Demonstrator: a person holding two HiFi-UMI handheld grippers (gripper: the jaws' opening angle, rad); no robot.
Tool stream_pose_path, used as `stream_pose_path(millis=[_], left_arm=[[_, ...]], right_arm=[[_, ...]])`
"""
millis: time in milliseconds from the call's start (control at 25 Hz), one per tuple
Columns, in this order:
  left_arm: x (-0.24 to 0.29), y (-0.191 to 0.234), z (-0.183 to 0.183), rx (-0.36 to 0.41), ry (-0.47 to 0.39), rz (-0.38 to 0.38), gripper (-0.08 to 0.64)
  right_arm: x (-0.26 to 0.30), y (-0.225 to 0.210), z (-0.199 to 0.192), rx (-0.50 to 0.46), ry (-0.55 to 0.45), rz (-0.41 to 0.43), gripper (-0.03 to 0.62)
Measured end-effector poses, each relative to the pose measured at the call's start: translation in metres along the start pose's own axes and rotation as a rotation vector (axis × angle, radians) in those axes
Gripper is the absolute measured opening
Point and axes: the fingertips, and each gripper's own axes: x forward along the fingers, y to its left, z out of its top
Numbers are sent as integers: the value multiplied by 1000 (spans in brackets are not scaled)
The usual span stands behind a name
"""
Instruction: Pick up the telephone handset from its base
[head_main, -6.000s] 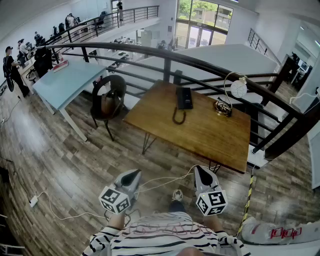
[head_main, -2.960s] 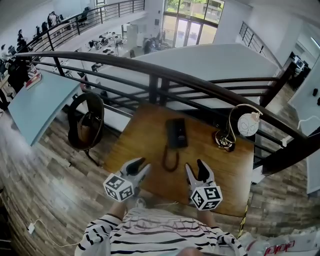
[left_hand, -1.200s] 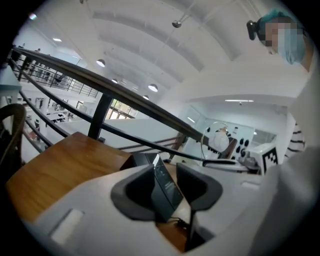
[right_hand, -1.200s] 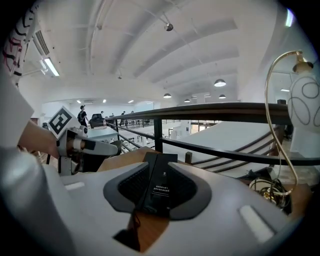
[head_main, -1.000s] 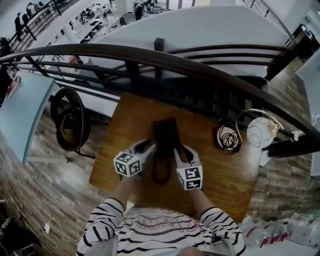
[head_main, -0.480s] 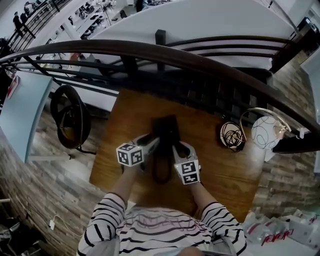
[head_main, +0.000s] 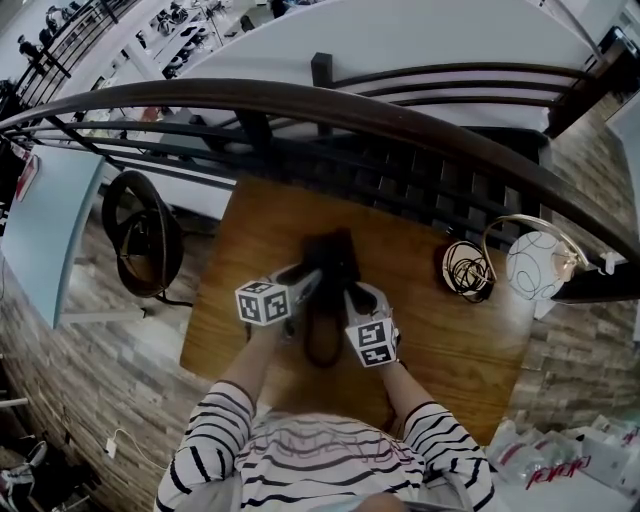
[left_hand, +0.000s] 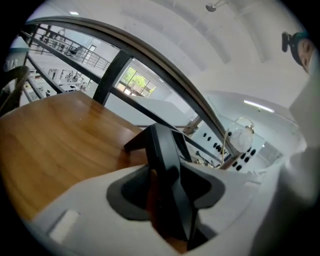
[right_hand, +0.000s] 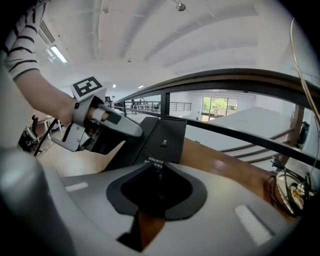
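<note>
**Step in hand:** approach and grasp; the handset is not yet lifted. The telephone (head_main: 335, 258) sits mid-worktop with its handset (left_hand: 162, 145) on the base.

- The left gripper (left_hand: 172, 171) straddles the handset's near end. Its fingers stand wide apart and have just been opening, and we see no pad pressing on the black bar between them.
- The right gripper (right_hand: 159, 167) sits at the base's right edge. Its fingers have just been closing to a narrow slit, and we make out nothing clamped.

**Next move, as we judge it:** close the left fingers on the handset, steady the base, then lift straight up, allowing for the cord (head_main: 322, 340).

**Surroundings:** the worktop (head_main: 450, 330) is brown wood. It is set against a dark curved railing (head_main: 300, 105) above an open office. A globe lamp (head_main: 535, 265) stands at its right. A chair (head_main: 145, 245) stands on the plank floor (head_main: 90, 380) at left.
</note>
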Motion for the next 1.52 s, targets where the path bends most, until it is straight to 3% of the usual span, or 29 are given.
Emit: stream_pose_path(millis=[880, 1200, 1520], left_arm=[[-8, 3, -1, -143, 87, 36, 124], [-11, 4, -1, -254, 108, 17, 103], [-15, 1, 0, -259, 83, 18, 89]], right_arm=[[-1, 1, 1, -25, 5, -31, 60], [0, 2, 0, -46, 15, -33, 54], [0, 2, 1, -22, 12, -41, 49]])
